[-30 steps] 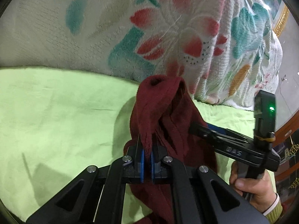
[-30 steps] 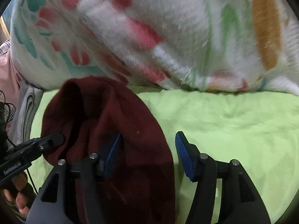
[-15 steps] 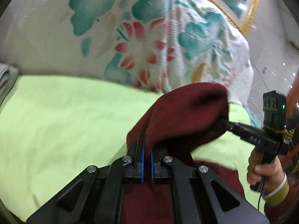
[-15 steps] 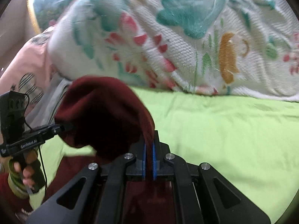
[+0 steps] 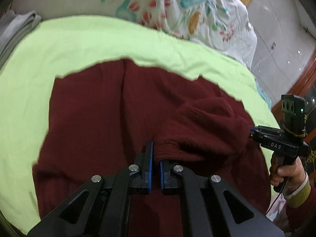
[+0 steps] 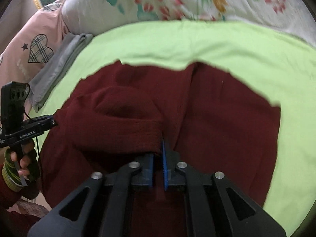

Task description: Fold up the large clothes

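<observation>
Left wrist: both tools pinch maroon sweater (image 5: 122, 122) — edges, apparently.

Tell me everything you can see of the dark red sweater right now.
The dark red sweater looks like ribbed knit. It lies spread on the lime green sheet, with a seam or crease running down it. One ribbed-edged portion is lifted into a humped fold between the left tongs and right tongs, each pinching an end.

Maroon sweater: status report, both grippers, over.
Left gripper shut on sweater hem. Right gripper pinching hem too. Maroon sweater spread on green sheet. Nothing in the way.
</observation>
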Action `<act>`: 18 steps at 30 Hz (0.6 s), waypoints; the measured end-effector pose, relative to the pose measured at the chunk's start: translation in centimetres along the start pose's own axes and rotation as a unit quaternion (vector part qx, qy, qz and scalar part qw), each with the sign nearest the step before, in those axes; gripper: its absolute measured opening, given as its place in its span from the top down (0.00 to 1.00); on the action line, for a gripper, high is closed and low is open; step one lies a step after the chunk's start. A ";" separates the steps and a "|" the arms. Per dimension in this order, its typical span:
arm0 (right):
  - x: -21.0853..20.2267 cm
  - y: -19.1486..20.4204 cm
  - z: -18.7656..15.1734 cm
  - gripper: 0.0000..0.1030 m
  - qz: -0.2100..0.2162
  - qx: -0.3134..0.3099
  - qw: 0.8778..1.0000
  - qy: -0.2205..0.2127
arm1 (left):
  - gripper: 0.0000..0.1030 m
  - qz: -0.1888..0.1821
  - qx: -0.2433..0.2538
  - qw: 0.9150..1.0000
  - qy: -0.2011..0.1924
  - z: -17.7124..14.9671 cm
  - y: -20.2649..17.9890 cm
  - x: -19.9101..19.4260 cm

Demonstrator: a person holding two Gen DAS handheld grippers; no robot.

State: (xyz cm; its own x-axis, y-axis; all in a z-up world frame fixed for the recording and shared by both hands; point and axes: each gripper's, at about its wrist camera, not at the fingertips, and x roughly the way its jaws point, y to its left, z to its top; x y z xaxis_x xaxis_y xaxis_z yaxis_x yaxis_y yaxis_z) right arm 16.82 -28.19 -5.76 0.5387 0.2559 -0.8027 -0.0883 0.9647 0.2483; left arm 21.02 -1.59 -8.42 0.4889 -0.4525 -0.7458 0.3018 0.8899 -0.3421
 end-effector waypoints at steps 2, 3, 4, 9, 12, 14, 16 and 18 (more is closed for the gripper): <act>-0.5 -0.1 -1.1 0.81 -0.005 0.017 1.000 0.003 | 0.92 -0.002 0.003 1.000 0.006 -1.1 0.3 -0.6; -1.2 -0.1 -1.7 0.81 -0.002 0.024 1.000 -0.005 | 0.88 -0.008 0.004 1.000 0.005 -1.8 0.5 -1.3; -2.1 0.0 -2.5 0.81 0.002 0.029 1.000 -0.011 | 0.79 -0.015 0.003 1.000 0.004 -2.1 0.8 -1.8; -4.8 -1.6 -3.6 0.79 0.055 0.096 0.993 -0.048 | 0.50 -0.068 -0.042 0.997 -0.004 -1.9 2.5 -4.1; -4.0 -2.9 -3.0 0.61 0.098 0.155 0.981 -0.058 | 0.36 -0.084 -0.092 0.992 0.001 -0.3 3.4 -3.0; -3.2 -3.3 -2.3 0.52 0.092 0.175 0.978 -0.062 | 0.35 -0.097 -0.129 0.987 0.019 0.7 4.1 -1.5; -2.1 -3.6 -1.7 0.52 0.100 0.198 0.973 -0.064 | 0.34 -0.104 -0.157 0.981 0.039 1.6 4.7 0.3; -0.7 -3.4 -1.2 0.52 0.110 0.210 0.970 -0.052 | 0.34 -0.103 -0.179 0.977 0.061 2.1 5.1 2.1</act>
State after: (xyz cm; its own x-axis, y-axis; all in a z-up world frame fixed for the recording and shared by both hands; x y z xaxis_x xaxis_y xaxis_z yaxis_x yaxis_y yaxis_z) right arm 15.74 -31.62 -6.66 0.6293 0.4244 -0.6510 0.1265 0.7706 0.6246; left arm 25.28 1.87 -10.51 0.3405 -0.6326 -0.6956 0.0666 0.7542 -0.6533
